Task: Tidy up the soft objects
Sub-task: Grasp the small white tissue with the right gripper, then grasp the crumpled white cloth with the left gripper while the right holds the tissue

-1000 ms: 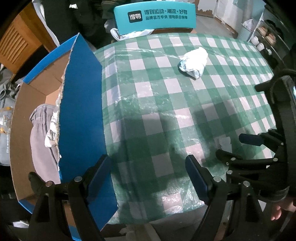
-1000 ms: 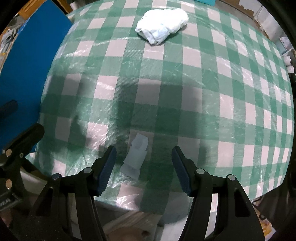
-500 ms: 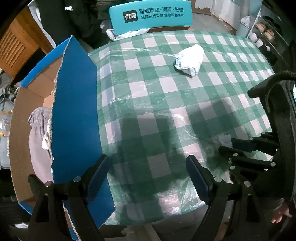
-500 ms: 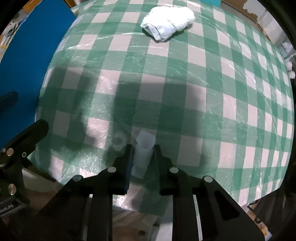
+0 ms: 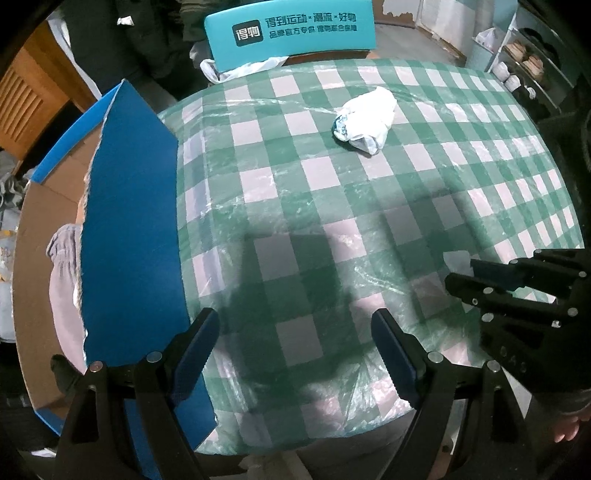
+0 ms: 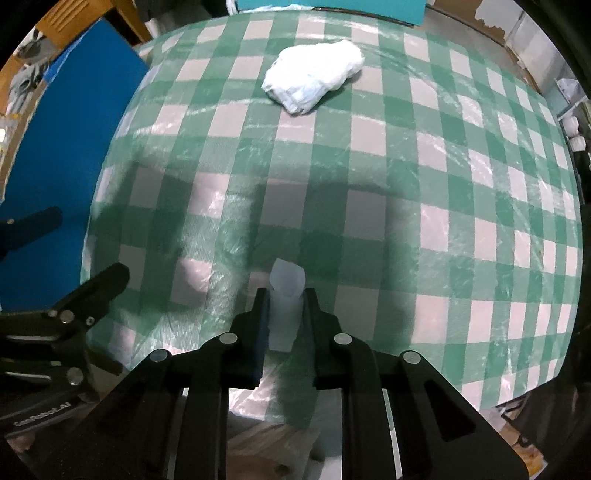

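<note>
Right tongs [image 6: 283, 310], lately closing, are clamped on a small pale folded cloth [image 6: 286, 295], carriage to the blue-flapped cardboard box [image 5: 125, 236] beside the spread, empty left tongs [image 5: 295, 347] being judged next.

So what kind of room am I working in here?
Probably a lived-in home or storeroom: a round table under a green checked cloth, a teal chair back behind it, and a cardboard box with clothing beside it.

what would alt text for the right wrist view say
The right claw is shut on a small pale folded cloth above a green checked tablecloth. A crumpled white bundle lies farther back; a blue box flap stands left.
</note>
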The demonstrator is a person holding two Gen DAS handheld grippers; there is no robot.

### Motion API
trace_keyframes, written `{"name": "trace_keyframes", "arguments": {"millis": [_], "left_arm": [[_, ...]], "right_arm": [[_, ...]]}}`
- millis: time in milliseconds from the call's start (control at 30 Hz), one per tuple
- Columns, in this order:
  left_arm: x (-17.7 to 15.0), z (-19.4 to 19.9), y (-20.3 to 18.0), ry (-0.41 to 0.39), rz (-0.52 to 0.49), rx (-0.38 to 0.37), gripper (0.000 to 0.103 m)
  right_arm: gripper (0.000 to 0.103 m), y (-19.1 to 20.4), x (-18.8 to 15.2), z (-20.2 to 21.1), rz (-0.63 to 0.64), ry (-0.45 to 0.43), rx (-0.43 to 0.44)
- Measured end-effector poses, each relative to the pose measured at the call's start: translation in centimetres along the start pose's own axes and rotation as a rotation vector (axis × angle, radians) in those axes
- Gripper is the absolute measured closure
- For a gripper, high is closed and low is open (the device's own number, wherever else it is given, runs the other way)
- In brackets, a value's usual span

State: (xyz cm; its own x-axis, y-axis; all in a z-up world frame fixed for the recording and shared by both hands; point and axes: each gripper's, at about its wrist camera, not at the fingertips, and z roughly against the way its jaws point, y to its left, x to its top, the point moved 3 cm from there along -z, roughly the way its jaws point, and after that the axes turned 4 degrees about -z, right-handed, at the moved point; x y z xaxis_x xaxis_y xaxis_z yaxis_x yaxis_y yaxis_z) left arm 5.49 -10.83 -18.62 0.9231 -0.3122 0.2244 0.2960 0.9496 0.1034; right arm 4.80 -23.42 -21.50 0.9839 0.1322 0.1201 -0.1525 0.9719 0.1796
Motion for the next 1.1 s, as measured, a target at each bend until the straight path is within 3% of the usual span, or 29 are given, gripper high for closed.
{"name": "trace_keyframes", "arguments": {"millis": [600, 1100], "left_arm": [[3.8, -1.3, -2.4, -0.017, -0.008, -0.033, 0.018], [9.6, -3.1, -3.6, -0.022, -0.017, -0.072, 0.017]], "right_arm": [[0.088, -4.7, 3.6, 2.7, -0.069, -0.098, 0.011], [0.088, -8.8, 7.6, 4.0, -0.162, -0.178, 0.002]]}}
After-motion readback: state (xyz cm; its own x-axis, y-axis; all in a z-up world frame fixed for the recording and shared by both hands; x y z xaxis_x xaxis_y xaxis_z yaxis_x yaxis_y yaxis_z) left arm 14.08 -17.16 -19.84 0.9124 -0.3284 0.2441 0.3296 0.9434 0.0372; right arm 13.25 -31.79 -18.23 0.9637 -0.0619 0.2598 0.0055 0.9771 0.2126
